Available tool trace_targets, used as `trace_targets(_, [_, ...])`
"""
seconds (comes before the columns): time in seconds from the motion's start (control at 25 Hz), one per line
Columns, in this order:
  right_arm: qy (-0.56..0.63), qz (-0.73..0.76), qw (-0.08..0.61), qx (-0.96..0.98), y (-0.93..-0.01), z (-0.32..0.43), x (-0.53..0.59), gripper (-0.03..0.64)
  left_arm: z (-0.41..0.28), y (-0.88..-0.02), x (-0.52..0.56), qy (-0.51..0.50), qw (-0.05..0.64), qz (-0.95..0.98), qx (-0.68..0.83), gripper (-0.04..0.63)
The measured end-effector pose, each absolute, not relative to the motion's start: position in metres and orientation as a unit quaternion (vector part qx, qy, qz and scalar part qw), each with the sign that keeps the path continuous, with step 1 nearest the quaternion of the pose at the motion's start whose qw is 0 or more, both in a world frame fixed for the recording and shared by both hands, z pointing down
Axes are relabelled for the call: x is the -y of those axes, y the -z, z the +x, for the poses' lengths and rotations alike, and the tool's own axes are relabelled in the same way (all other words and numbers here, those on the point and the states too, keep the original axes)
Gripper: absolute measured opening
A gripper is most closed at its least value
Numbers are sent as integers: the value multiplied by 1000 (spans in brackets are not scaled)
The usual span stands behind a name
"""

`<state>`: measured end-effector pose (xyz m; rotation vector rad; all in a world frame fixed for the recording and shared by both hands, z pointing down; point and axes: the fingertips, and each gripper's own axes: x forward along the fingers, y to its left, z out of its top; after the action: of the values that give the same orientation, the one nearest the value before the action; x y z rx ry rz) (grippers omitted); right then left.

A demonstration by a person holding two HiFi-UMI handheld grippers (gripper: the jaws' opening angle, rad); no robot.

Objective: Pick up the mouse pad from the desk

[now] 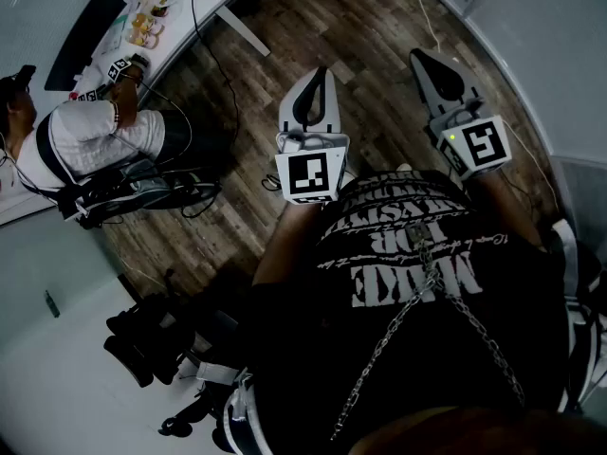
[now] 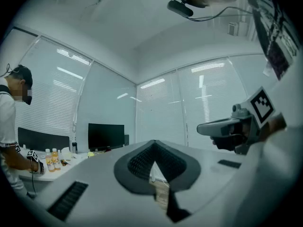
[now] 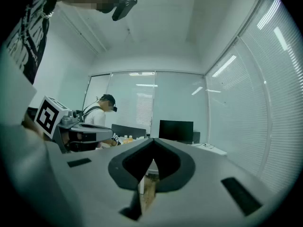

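Jaws on the left gripper point(image 1: 320, 72) are pressed fully together with nothing between them, and the left gripper view shows only a sliver of wood floor point(image 1: 360, 27) through the hollow behind the tips. The right gripper point(image 1: 423, 62) is likewise closed tight and empty, its dark pads meeting at a point in its own view. Both are held level, side by side and apart, above the floor in the upper middle of the head view, just ahead of the wearer's black printed shirt point(image 1: 408, 282). The white desk point(image 1: 185, 22) runs along the upper left of that frame, well apart from both grippers; small bottles point(image 1: 144, 27) stand on it, and another person point(image 1: 90, 138) in a white top stands at the left edge with an arm on it. A dark monitor point(image 2: 106, 136) stands on the desk left of centre in the left gripper view. The mouse pad is presumably somewhere on that desk, but at this range it cannot be picked out.
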<state>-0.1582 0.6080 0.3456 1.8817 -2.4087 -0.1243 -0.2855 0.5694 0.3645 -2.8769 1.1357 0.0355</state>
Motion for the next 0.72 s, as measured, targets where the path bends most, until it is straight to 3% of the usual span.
trace_targets(0.4, [18,633,66,771,-363,-185,-580,0,-317,-386,-526,-27,-22,-933,-357,6])
trace_targets(0.72, [-1,642,66,764,-377,-143,-550,0,-283,-416,-491,4,-51,-932,-358,5])
